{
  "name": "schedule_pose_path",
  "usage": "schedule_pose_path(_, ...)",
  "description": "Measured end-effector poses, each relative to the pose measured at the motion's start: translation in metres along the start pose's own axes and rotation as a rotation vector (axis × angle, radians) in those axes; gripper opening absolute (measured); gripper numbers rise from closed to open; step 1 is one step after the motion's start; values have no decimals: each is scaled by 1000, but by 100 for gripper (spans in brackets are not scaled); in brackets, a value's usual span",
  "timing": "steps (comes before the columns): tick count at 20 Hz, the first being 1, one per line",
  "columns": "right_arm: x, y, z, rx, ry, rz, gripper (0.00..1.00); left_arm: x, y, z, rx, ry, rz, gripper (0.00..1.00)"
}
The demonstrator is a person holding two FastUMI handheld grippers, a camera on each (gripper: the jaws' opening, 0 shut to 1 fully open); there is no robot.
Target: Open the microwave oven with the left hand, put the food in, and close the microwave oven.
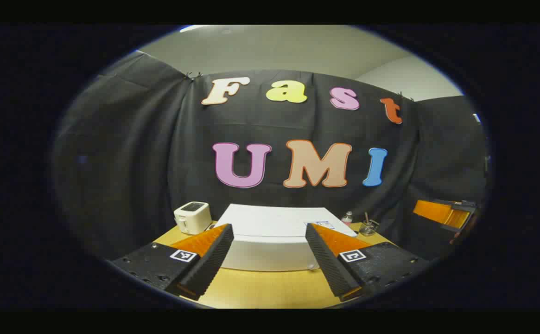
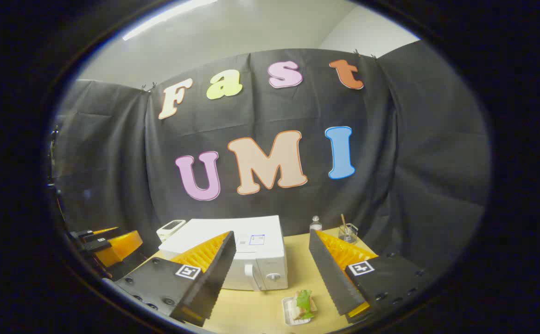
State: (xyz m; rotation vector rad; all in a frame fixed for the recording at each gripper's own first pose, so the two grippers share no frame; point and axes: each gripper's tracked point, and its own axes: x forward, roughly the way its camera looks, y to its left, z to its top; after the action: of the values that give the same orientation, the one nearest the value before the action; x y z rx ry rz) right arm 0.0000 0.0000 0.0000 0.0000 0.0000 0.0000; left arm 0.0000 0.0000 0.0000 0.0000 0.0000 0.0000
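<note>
Plainly nothing has been touched yet: the white microwave oven [image 1: 270,241] sits shut on the yellow wooden table [image 1: 270,287], squarely ahead of the left gripper [image 1: 270,260], whose two fingers are spread wide and empty, framing the oven's top and front edge between them. In the right gripper view the oven [image 2: 246,253] stands ahead and slightly to the left, with its handle [image 2: 250,274] and a round knob [image 2: 273,276] visible near the oven's right front edge. The handle runs upright, so a grasp on it would want the fingers closing across it from either side. The right gripper [image 2: 272,273] is likewise wide open and carries nothing. The food [image 2: 303,304], something leafy and green on a small white tray [image 2: 287,310], lies on the table just in front of the oven's right corner, low between the right gripper's fingers and nearer to that gripper than to the left one. By my reading the left gripper is well placed to reach for the door, though it must shift toward the oven's right side to meet the handle, while the right one need only drop forward onto the tray. A white toaster [image 1: 192,217] stands left of the oven; a small bottle [image 1: 346,218] and a glass [image 1: 367,227] stand behind it to the right, clear of the door's likely swing.
</note>
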Motion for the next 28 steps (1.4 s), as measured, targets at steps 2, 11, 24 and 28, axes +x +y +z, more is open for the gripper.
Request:
schedule_pose_path(2, 2, -7, 1, -5, 6, -4, 91, 1, 6, 4, -6, 6, 34, 96)
schedule_pose_path(11, 14, -29, 6, -5, 13, -1, 91, 10, -3, 6, -16, 7, 70, 93)
schedule_pose_path(24, 29, -42, 2, -8, 22, -23, 91, 22, -12, -17, 14, 53, 49, 96)
schedule_pose_path(28, 29, -48, -8, -4, 41, -45, 91, 26, -19, -51, 38, 119, 11, 96)
